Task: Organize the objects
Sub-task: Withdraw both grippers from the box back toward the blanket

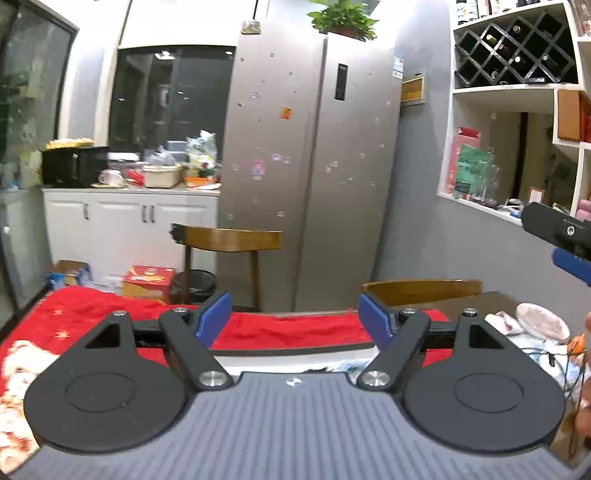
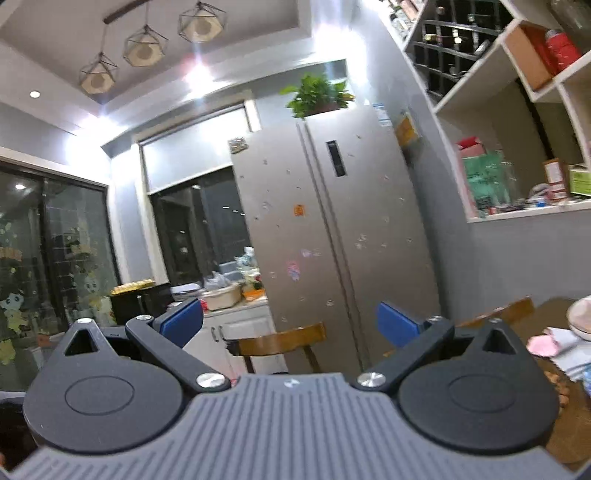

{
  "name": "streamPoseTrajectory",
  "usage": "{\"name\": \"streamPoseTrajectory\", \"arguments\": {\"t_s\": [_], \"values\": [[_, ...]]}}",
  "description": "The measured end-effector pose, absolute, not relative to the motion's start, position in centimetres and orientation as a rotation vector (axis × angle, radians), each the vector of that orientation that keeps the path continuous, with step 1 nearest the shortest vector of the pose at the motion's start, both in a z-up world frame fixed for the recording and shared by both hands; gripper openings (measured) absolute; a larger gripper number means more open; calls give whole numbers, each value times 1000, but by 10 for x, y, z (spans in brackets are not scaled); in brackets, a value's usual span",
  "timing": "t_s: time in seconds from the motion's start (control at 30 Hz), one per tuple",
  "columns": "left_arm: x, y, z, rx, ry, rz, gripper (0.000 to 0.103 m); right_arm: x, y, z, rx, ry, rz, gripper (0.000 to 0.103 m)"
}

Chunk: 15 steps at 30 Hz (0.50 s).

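Right now your left gripper [image 1: 295,319] hangs with its blue pads spread wide and nothing between them, aimed at the silver fridge [image 1: 314,166]. Below the fridge, nearest to you, lies the red cloth [image 1: 288,330] over the table, and the gripper sits just above its far edge. Your right gripper [image 2: 290,325] is spread as wide as well, empty, and it also faces the fridge, from a tilted angle that takes in the ceiling lamps [image 2: 146,46].

As for the things to organize, the only loose items you can see lie to the right of the fridge, on the bare wooden end of the table: a white bowl [image 1: 541,321] and some crumpled paper or cloth [image 1: 504,321] beside it, too blurred to name further. Neither gripper touches them.

A wooden chair [image 1: 229,240] stands in front of the fridge, a potted plant [image 1: 343,18] sits on top of it, and the cluttered white counter [image 1: 129,192] runs off to its left. White wall shelves [image 1: 517,92] hang to its right.
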State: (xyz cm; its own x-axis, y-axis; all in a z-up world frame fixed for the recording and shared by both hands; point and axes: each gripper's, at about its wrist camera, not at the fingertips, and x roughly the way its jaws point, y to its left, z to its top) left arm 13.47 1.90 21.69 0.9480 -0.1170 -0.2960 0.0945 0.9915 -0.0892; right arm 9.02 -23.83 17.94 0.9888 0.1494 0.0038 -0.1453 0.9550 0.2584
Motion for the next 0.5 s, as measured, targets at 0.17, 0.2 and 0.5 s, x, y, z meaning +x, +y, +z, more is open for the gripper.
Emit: {"name": "streamPoseTrajectory", "arguments": {"t_s": [0.17, 0.2, 0.5], "values": [[90, 26, 199, -77, 336, -76, 80, 70, -245, 160, 261, -6, 124, 103], [82, 26, 192, -82, 342, -62, 80, 68, -244, 155, 250, -7, 132, 103], [59, 21, 92, -112, 502, -13, 80, 71, -235, 87, 142, 103, 104, 100]]}}
